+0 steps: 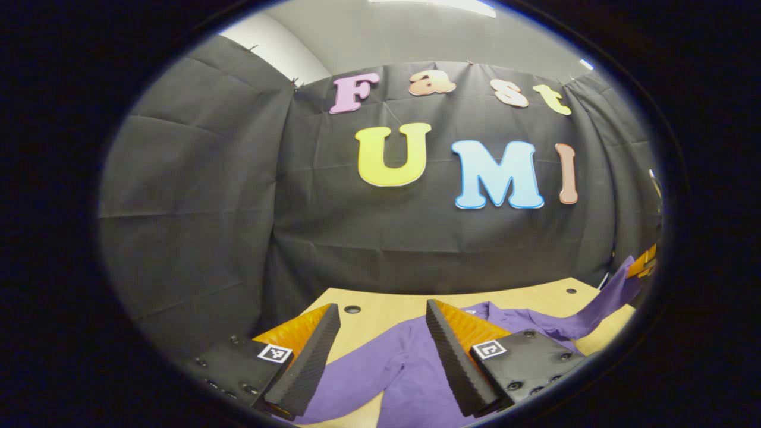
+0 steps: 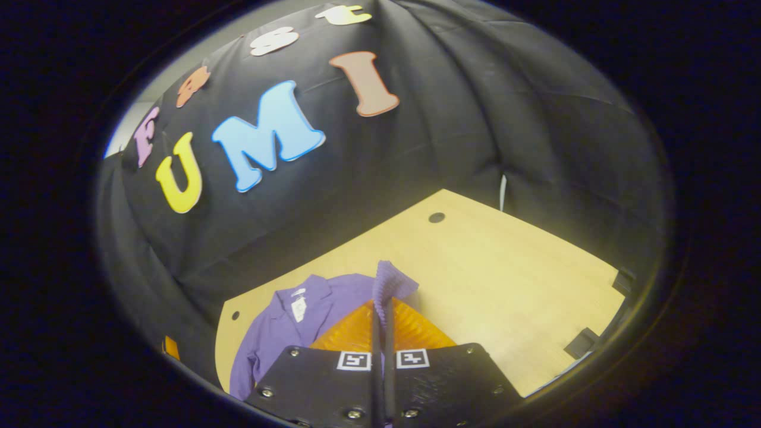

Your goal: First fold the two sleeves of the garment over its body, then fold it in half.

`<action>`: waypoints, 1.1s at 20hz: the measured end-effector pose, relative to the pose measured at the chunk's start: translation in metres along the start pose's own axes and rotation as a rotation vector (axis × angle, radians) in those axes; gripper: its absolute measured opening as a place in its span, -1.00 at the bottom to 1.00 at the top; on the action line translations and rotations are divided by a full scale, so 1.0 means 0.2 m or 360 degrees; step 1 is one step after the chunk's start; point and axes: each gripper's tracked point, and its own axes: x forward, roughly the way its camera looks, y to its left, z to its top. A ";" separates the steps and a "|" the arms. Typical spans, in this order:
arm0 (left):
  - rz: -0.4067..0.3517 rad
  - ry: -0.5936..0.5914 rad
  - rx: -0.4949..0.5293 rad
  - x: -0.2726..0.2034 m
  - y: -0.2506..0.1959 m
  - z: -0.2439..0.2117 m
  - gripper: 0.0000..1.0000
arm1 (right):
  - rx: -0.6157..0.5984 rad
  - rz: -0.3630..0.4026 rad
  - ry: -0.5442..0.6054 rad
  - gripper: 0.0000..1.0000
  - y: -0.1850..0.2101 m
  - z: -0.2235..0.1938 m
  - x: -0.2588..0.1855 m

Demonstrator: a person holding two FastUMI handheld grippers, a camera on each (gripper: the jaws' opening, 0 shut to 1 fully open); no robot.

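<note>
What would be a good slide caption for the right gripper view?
Right gripper pinches a purple shirt sleeve above the wooden table.

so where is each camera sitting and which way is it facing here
Left gripper view: rides on the left gripper, low over the table, facing the booth wall; its own two fingers stand apart above the purple garment. At the right edge one sleeve is lifted off the table.
Right gripper view: rides on the right gripper, tilted, looking down at the table; its fingers are closed on a sleeve end.
Shared: the garment, the table and the wall.
</note>
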 end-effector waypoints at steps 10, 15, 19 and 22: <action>0.0036 -0.0008 -0.0001 -0.03 0.36 -0.07 0.92 | -0.0470 0.0317 0.0152 -0.98 0.69 -0.42 -0.11; 0.0098 0.0040 -0.0010 -0.05 0.47 -0.17 0.92 | -0.0717 0.0402 0.0288 -0.98 0.83 -0.71 -0.06; 0.0136 0.0071 -0.0047 -0.06 0.52 -0.24 0.92 | -0.0855 0.0532 0.0408 -0.98 0.93 -0.96 -0.13; 0.0139 0.0111 -0.0060 -0.06 0.52 -0.31 0.92 | -0.1028 0.0553 0.0460 -0.98 0.92 -1.12 -0.13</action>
